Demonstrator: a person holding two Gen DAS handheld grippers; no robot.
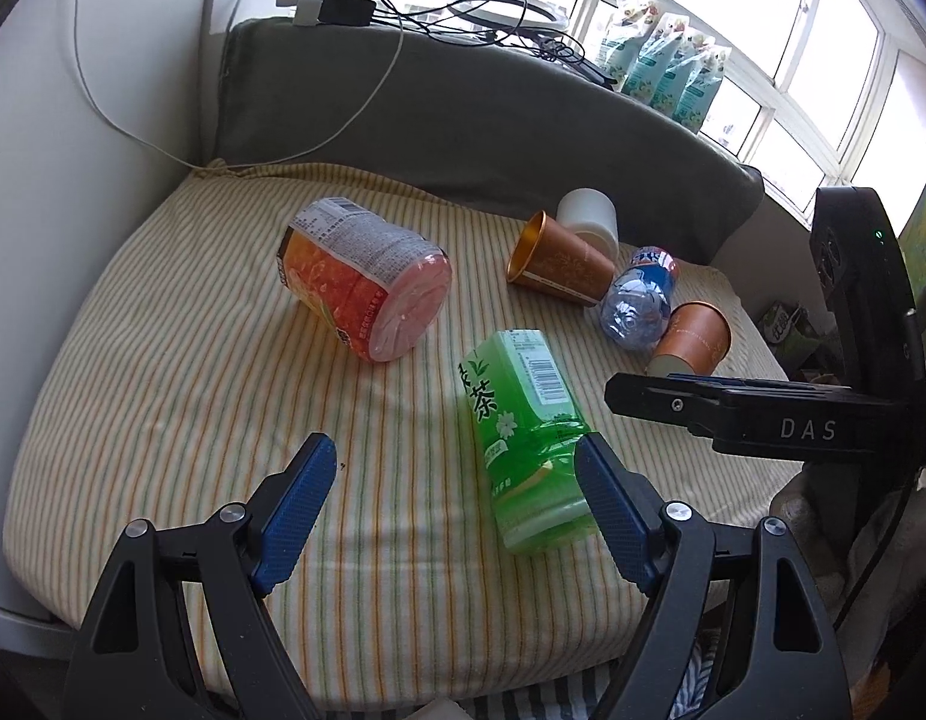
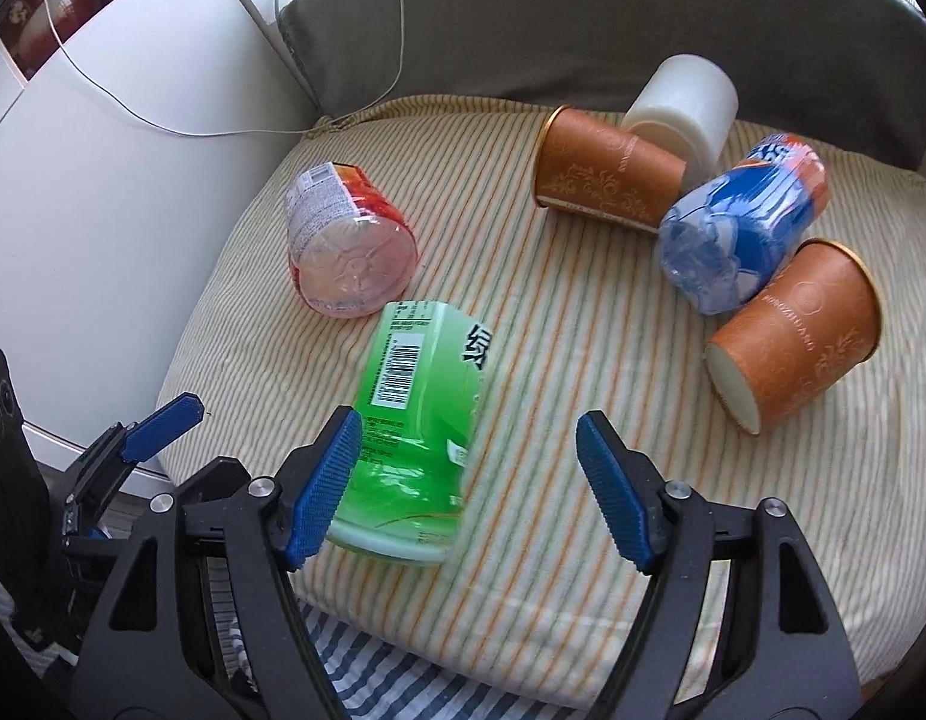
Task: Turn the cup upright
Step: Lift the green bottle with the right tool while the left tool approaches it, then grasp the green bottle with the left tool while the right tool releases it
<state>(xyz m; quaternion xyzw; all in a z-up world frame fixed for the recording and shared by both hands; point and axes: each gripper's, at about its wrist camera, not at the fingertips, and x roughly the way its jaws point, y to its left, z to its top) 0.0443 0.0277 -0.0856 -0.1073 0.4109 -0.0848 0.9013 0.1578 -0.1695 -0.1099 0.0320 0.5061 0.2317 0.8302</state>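
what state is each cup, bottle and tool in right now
near brown cup: on its side, base toward camera
far brown cup: on its side
white cup: on its side
green bottle: lying down
orange bottle: lying down
blue bottle: lying, crushed
left tool: open, empty
right tool: open, empty

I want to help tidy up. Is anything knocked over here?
Yes, all of it lies on its side on the striped cushion: two brown cups, a white cup, and green, orange and blue containers.
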